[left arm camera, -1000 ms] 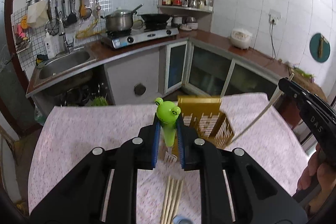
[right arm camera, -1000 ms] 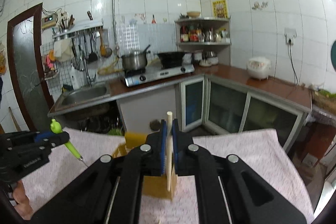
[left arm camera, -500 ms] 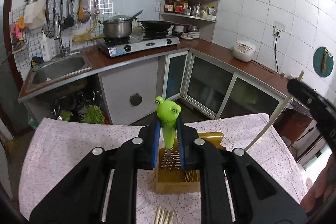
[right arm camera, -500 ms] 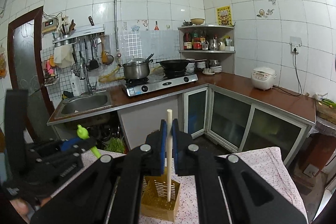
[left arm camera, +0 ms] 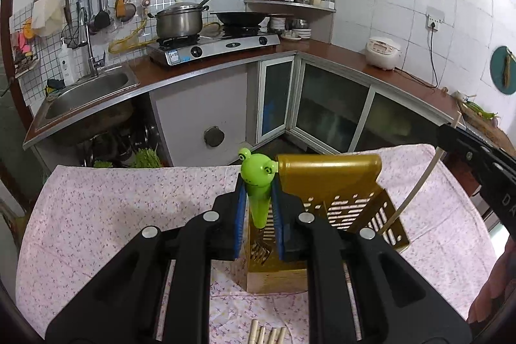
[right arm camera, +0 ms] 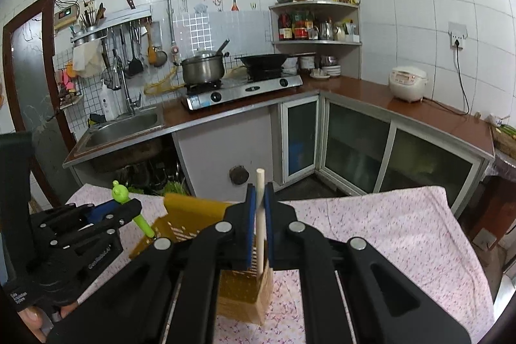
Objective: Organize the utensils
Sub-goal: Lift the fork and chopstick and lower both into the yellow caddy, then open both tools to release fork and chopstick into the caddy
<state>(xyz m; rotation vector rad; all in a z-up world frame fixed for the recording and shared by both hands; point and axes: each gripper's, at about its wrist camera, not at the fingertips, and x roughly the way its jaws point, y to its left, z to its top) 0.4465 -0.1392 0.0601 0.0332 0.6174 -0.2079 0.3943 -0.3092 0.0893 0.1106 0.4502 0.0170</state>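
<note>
My left gripper (left arm camera: pixel 259 208) is shut on a green frog-headed fork (left arm camera: pixel 258 182), held upright with its tines down inside the mouth of the golden slotted utensil holder (left arm camera: pixel 329 179). From the right, the left gripper (right arm camera: pixel 129 210) and fork (right arm camera: pixel 121 192) hang over the holder's (right arm camera: pixel 193 208) left side. My right gripper (right arm camera: pixel 259 215) is shut on a pale chopstick (right arm camera: pixel 260 182), its lower end inside the holder's near corner. The right gripper (left arm camera: pixel 451 134) and its slanted chopstick (left arm camera: pixel 416 192) show at the right edge of the left view.
The holder stands on a table with a pink flowered cloth (left arm camera: pixel 113 215). Several loose chopsticks (left arm camera: pixel 267 334) lie on the cloth just in front of the holder. A person's hand (left arm camera: pixel 493 295) holds the right gripper. Kitchen counters, a sink and a stove lie beyond.
Both grippers have come down and in toward the holder. The fork's tines and the chopstick's lower end now sit inside it. Neither grip has changed.
</note>
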